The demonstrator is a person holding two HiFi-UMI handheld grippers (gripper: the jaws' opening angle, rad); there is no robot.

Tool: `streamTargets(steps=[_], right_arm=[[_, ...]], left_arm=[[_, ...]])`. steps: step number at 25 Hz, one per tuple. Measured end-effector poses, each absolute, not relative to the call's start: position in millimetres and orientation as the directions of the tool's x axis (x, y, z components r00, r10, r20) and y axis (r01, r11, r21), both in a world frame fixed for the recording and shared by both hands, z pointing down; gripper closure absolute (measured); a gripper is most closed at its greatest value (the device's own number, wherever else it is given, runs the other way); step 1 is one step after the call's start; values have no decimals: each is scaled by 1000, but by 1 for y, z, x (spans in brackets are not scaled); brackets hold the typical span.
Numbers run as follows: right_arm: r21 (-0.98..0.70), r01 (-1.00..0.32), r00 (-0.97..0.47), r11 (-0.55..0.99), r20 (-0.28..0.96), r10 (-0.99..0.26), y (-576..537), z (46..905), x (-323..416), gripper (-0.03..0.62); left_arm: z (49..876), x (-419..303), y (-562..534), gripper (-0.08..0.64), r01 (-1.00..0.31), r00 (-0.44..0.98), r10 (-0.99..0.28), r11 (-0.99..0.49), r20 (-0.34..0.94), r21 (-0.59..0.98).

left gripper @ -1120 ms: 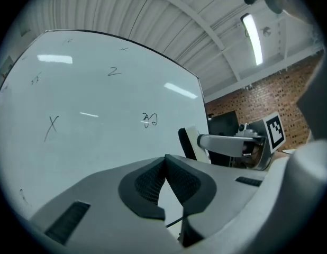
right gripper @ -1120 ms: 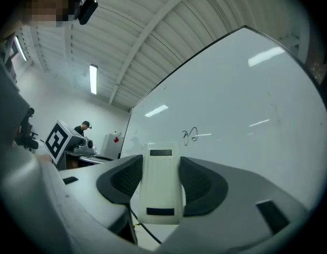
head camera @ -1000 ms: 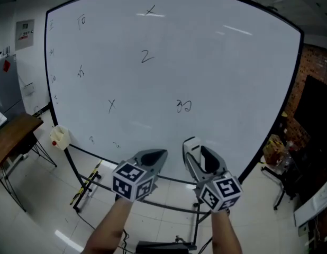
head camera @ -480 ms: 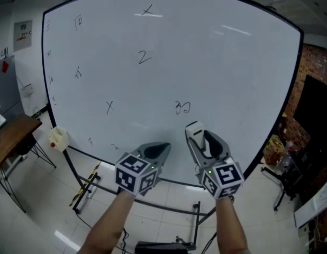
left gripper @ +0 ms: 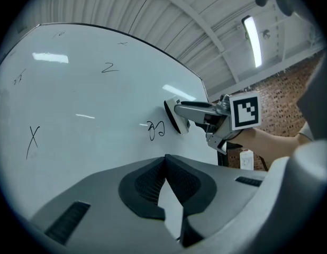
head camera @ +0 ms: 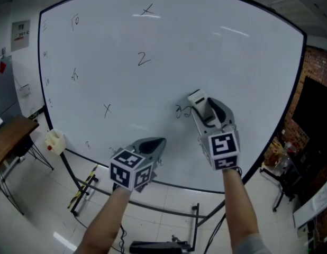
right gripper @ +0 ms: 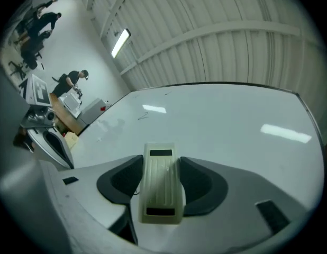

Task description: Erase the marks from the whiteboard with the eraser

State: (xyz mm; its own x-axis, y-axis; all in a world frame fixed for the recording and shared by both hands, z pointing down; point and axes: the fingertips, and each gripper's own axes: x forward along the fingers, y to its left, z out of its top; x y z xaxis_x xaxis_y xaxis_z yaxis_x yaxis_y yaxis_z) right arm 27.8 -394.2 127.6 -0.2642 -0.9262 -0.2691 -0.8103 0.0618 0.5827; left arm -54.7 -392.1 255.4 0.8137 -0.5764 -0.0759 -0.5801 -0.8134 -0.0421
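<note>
The whiteboard [head camera: 227,62] carries several black marks: a small cross [head camera: 147,9] at the top, a "2" [head camera: 144,59], an X [head camera: 107,109] and a scribble [head camera: 182,111] near the middle. My right gripper [head camera: 203,107] is shut on a white eraser [head camera: 197,99], whose head sits at the board just right of the scribble. The left gripper view shows the eraser [left gripper: 174,115] beside that scribble [left gripper: 156,129]. In the right gripper view the eraser [right gripper: 162,187] lies between the jaws. My left gripper [head camera: 149,146] hangs lower, shut and holding nothing.
A small white container [head camera: 55,141] hangs at the board's lower left corner. A wooden table [head camera: 10,136] stands at far left. The board's stand legs [head camera: 81,189] reach the tiled floor below. A brick wall and a dark screen [head camera: 317,115] are at right. People [right gripper: 73,81] stand far off.
My right gripper has risen with the eraser from below the scribble up to its right edge. The left gripper has barely moved.
</note>
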Motion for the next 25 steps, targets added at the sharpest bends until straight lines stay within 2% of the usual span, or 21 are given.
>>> streamTargets(steps=[10, 17, 25], right_arm=[[642, -761, -144, -97, -313, -939, -410, 129, 24, 371], [655, -754, -158, -48, -251, -955, -421, 162, -3, 371], [740, -671, -223, 54, -133, -966, -442, 236, -54, 371]], left_arm=[[270, -72, -406, 561, -582, 812, -581, -813, -64, -7], [288, -78, -409, 561, -581, 812, -582, -813, -44, 29], [310, -115, -418, 561, -639, 767, -642, -766, -20, 68]])
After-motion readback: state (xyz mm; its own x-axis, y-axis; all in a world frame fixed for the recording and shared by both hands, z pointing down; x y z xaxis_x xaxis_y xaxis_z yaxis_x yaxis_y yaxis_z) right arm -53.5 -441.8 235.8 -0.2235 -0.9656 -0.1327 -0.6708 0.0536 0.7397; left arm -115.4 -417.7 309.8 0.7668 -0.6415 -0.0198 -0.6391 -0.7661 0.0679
